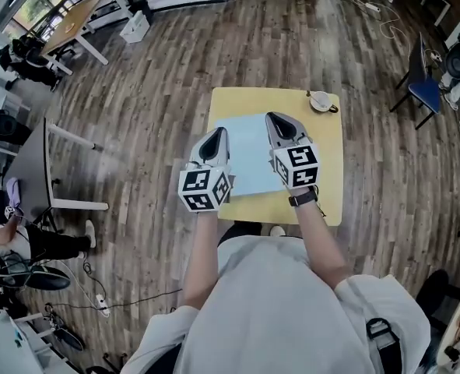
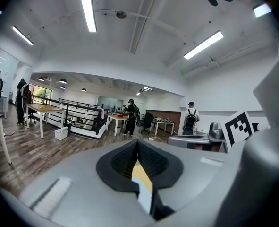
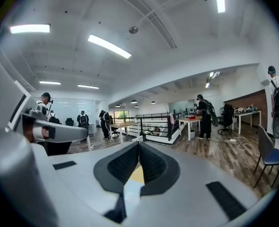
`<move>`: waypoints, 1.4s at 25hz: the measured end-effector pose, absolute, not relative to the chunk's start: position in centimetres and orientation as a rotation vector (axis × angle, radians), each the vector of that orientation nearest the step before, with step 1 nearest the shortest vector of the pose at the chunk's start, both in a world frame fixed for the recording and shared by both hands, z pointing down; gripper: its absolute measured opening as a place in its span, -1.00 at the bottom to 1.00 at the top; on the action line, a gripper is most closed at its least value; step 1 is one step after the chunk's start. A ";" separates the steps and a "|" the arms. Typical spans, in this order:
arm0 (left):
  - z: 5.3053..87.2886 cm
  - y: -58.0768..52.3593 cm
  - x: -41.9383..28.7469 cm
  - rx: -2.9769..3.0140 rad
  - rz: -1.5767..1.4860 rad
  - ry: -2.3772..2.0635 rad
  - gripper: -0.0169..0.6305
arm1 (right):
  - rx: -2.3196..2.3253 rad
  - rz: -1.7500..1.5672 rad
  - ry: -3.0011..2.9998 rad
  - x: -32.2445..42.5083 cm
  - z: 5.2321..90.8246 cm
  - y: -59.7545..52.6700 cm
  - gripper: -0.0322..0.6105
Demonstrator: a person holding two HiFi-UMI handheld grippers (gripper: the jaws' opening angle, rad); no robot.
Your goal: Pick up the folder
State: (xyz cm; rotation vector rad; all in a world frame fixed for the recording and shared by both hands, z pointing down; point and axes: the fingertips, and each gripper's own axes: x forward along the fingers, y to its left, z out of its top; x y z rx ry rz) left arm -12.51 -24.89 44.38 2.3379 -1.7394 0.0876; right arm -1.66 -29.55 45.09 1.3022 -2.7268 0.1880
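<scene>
A pale blue folder (image 1: 249, 158) lies flat on the small yellow table (image 1: 327, 189) in the head view. My left gripper (image 1: 217, 135) hovers over the folder's left edge and is shut, with nothing in it. Over the folder's right part, my right gripper (image 1: 275, 118) is also shut and holds nothing. In the left gripper view the closed left gripper (image 2: 138, 144) shows a sliver of folder (image 2: 144, 196) and table (image 2: 140, 174) below the jaws. The right gripper view shows the same: the right gripper (image 3: 139, 148), folder (image 3: 132, 193) and table (image 3: 138, 175).
A small round white object with a dark strap (image 1: 321, 100) sits on the table's far right corner. A blue chair (image 1: 426, 92) stands to the right and a grey desk (image 1: 33, 166) to the left. Cables lie on the wooden floor, and people stand in the distance.
</scene>
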 end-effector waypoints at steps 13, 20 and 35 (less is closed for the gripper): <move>50.9 -31.3 -15.6 2.250 0.193 -1.614 -0.90 | 1.301 0.287 -2.579 -2.9 51.5 -34.6 -0.87; 55.5 -32.9 -16.3 2.188 0.269 -1.520 -0.81 | 1.245 0.447 -2.468 -3.1 57.3 -35.7 -0.87; 66.2 -33.2 -17.8 1.987 0.403 -1.348 -0.42 | 1.173 0.742 -2.283 -1.7 67.8 -35.5 -0.42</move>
